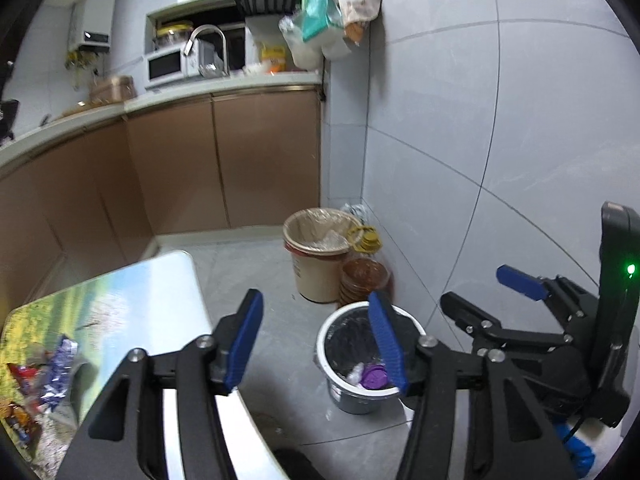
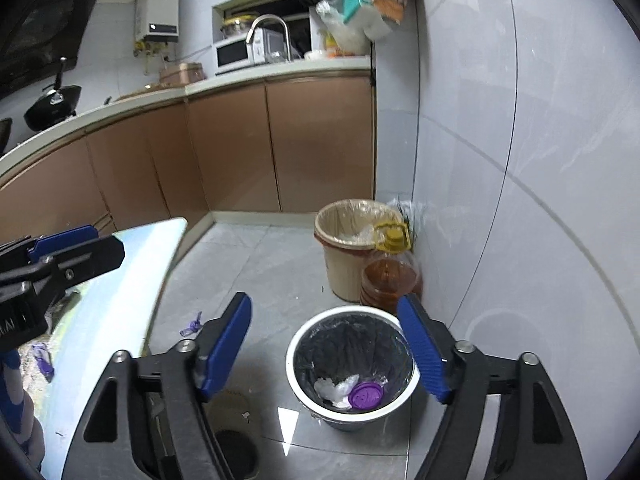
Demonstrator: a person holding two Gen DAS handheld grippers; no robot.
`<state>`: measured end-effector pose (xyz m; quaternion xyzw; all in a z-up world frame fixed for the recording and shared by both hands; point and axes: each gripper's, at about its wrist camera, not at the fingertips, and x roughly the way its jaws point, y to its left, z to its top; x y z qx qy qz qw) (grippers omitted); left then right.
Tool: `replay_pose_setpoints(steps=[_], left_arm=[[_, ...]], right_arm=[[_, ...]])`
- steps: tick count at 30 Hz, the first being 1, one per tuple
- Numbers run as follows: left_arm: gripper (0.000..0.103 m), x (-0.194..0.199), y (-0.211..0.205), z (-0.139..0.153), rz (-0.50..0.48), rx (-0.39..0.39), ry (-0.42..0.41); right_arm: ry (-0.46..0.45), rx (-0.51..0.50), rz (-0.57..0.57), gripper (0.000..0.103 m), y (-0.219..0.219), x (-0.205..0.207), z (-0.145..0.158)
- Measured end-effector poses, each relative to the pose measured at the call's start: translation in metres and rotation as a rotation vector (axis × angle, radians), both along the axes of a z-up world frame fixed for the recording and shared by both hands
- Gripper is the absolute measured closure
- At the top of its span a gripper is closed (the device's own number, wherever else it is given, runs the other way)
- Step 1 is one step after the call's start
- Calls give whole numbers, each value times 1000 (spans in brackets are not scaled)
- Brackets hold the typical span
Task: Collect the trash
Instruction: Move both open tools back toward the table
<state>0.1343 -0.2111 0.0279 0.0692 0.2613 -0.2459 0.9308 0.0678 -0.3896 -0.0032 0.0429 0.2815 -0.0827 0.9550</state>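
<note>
Two hand-held grippers with black frames and ribbed blue pads are shown above a grey glossy tiled floor (image 2: 248, 264). The left gripper (image 1: 316, 344) is seen with jaws parted and nothing between the pads; the right gripper (image 2: 328, 348) is spread wider, likewise empty. No earlier view is supplied, so only this posture is described.

Directly beyond the right gripper stands the small round white-rimmed bin with a crinkled black plastic liner (image 2: 298, 364). A ridged purple plastic lid (image 2: 365, 396) and a crumpled white tissue or film (image 2: 334, 390) lie at its bottom. The step in hand is judged to be a return from the bin for more litter.

Remaining trash is seen on the rounded-corner tabletop printed with a glossy landscape scene (image 1: 140, 292): a crinkled blue-and-silver foil wrapper (image 1: 58, 372) and a red snack packet (image 1: 22, 376), thin, light and easily crushed. A twisted purple scrap (image 2: 193, 326) lies on the floor beside the table.

For the next pickup, each wrapper is best pinched at a raised fold, since flat foil on a slick surface may slide away. A tall beige lined bucket (image 2: 340, 264) and an amber oil jug with a yellow cap (image 2: 390, 276) stand behind and should be left untouched.
</note>
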Motion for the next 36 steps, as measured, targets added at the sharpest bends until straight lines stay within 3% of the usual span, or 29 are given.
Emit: replay_pose_setpoints(steps=[12,18,36], left_arm=[[35,-60,58,38,119,-51,-121],[33,-86,85,50,163,-70,-174],[33,-126,172,54,267,-123,-227]], right_arm=[[-100,-52,8,14,42,-54,49],[-136,-76,46,0,64,-76,66],[-227,-96,141,0,126,-98,95]])
